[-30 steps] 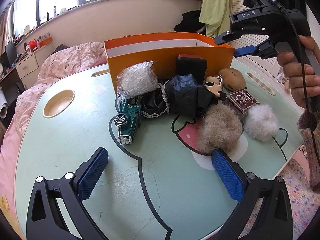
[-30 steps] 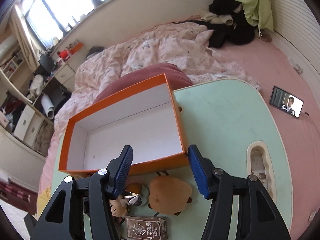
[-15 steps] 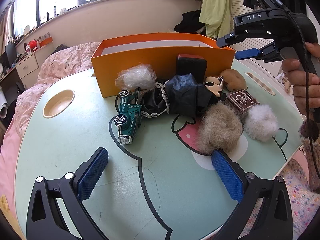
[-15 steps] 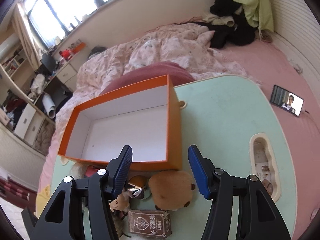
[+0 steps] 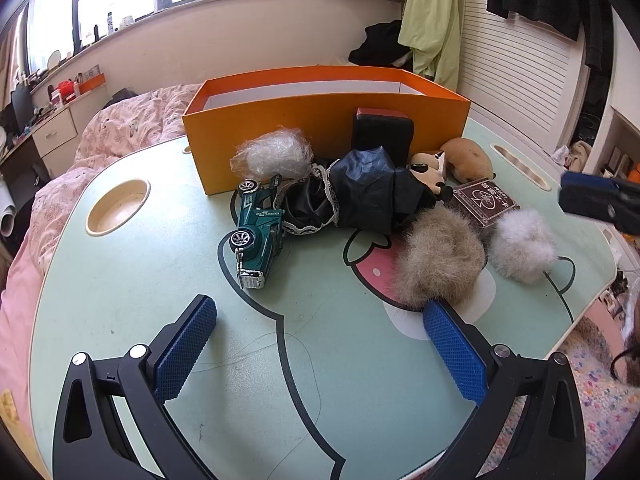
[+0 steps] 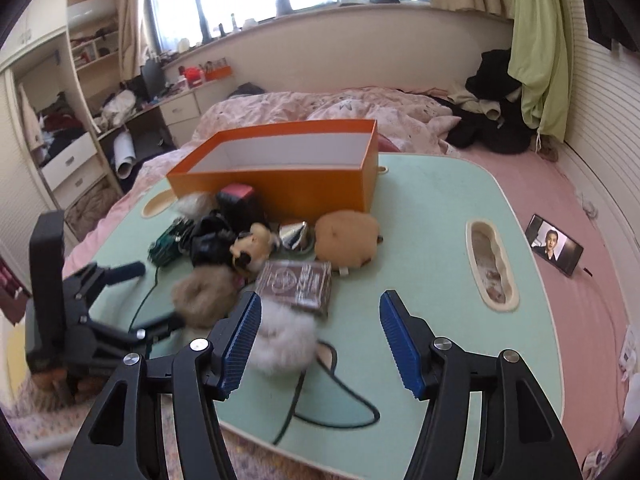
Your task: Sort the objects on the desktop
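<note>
- Bedroom clutter rings a mint lap table (image 5: 120,312).
- Left gripper (image 5: 316,332): jaws apart, empty, tan pompom (image 5: 438,264) touching its right pad.
- Right gripper (image 6: 320,340): jaws apart, empty; white pompom (image 6: 284,340) lies just left of the gap, nearest this hand.
- Orange box (image 6: 280,184) behind the pile looks empty.
</note>
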Tool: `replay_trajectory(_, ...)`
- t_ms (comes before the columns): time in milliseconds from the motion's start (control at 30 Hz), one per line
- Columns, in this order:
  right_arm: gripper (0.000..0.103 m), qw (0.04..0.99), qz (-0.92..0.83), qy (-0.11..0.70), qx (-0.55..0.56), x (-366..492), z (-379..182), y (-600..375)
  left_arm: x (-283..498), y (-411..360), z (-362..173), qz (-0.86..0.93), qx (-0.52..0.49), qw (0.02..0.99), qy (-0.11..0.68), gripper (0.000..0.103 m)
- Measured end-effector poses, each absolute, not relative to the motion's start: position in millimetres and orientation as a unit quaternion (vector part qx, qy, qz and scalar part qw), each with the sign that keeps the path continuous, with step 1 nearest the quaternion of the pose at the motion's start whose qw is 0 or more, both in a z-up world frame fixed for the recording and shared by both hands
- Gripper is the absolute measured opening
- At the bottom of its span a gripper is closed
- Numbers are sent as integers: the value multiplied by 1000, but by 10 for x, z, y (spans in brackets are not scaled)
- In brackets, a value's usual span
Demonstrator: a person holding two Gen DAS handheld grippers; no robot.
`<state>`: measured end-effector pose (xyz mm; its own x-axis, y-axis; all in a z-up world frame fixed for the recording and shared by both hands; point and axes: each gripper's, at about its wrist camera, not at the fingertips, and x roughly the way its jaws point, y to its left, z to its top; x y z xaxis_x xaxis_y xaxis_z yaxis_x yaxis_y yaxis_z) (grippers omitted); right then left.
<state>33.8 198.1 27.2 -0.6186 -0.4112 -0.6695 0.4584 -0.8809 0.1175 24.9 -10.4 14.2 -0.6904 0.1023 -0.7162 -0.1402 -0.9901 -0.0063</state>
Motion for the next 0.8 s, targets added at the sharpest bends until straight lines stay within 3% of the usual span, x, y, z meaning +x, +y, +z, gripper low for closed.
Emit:
replay_trajectory(67,49,250,-893,49,371,457,182,2025,256,-107,141,919,-388,66,24,103)
replay_trajectory(200,39,264,-875,73,400,501,-46,1923,261,-110,140,919,-388,67,24,103)
replay_trajectory(400,32,262,-875,82,399,345,-50,1590,266,-121,151,919,-387,67,25,103)
replay_trajectory(567,31,258,-882,79,385,223,-47,1399,268,-121,148,919,-387,67,24,103)
replay_trajectory(633,34,258,-886,76,377,278,-44,1416,268,-118,148,919,-387,67,24,103)
replay_trajectory(700,52,263,-888,81,368,377,-37,1466,265,-119,152,919,-387,67,25,103)
replay_trajectory(800,62,262,-897,89,345,549,-42,1576,268,-127,149,919,-387,67,25,103)
